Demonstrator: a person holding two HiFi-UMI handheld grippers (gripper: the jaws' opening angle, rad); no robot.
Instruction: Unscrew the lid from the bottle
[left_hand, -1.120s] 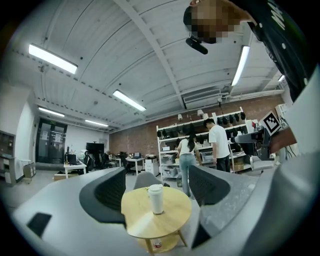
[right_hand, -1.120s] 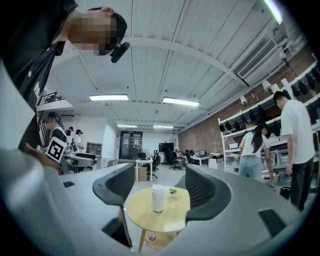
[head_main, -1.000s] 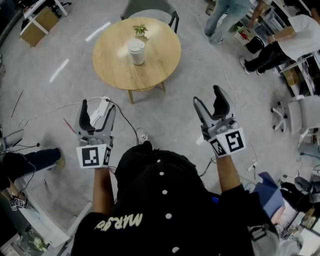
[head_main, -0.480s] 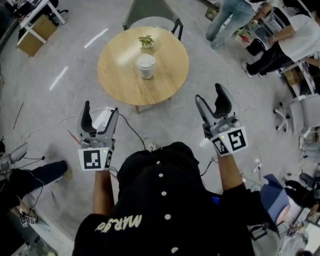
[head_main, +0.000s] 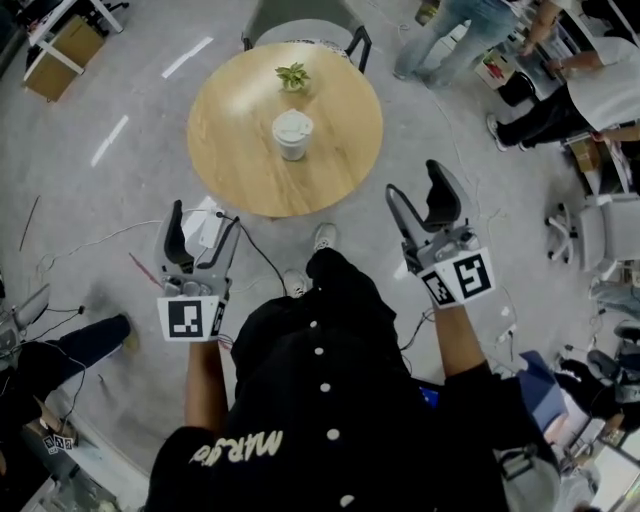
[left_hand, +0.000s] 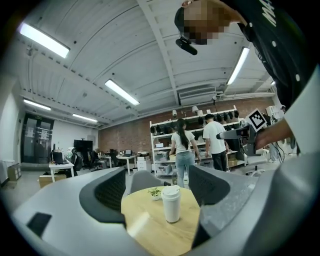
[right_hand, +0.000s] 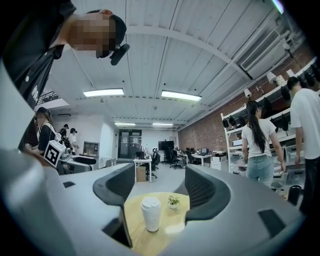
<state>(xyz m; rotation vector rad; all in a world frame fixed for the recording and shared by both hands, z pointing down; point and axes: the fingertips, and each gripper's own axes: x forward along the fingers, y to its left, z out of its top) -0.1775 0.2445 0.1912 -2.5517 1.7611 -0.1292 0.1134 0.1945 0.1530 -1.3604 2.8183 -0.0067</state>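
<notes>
A white bottle with a white lid (head_main: 292, 134) stands upright near the middle of a round wooden table (head_main: 240, 150). It also shows between the jaws in the left gripper view, bottle (left_hand: 171, 203), and in the right gripper view, bottle (right_hand: 150, 213), far ahead of both. My left gripper (head_main: 201, 228) is held open in the air short of the table's near edge, nothing in it. My right gripper (head_main: 418, 202) is open and empty too, to the right of the table.
A small potted plant (head_main: 293, 77) sits behind the bottle. A grey chair (head_main: 300, 25) stands at the table's far side. People (head_main: 590, 90) sit and stand at the upper right. Cables (head_main: 100, 235) trail on the grey floor at the left. Shelves (left_hand: 200, 135) line a brick wall.
The person has stepped forward: the table and bottle lie nearer to both grippers, and a shoe now shows by the table's near edge. Both grippers stay open.
</notes>
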